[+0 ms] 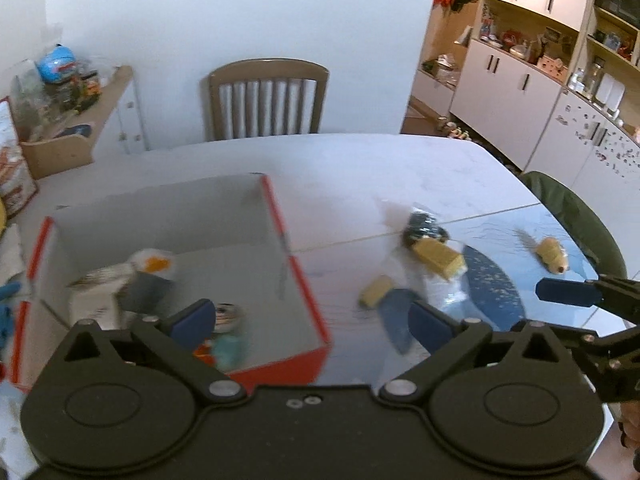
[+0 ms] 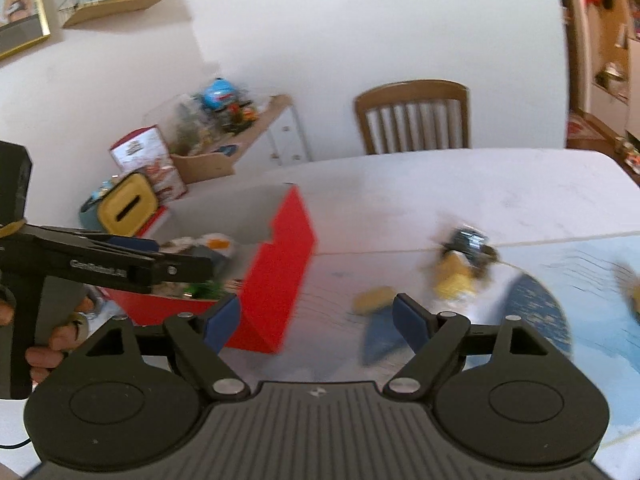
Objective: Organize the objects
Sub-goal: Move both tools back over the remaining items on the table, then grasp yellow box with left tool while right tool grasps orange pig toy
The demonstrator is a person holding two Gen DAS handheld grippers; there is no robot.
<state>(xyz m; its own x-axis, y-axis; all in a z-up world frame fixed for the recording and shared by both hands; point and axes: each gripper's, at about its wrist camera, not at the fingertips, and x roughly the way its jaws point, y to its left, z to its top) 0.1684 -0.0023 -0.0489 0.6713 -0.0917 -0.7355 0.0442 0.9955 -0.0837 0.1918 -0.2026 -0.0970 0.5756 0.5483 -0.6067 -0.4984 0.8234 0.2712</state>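
Red-edged box [image 1: 300,280] sits left of the loose yellow pieces [image 1: 375,291] on the table [image 1: 360,168]. Both our grippers, left [image 1: 312,320] and right [image 2: 316,320], gape empty; we should centre one piece between the fingers before closing.

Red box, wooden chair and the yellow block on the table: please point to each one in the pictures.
Red box [image 2: 280,264]: right wrist view, on its red outer side wall.
Wooden chair [image 1: 268,70]: left wrist view, on the top rail of its back.
Yellow block [image 1: 438,258]: left wrist view, on its upper face.
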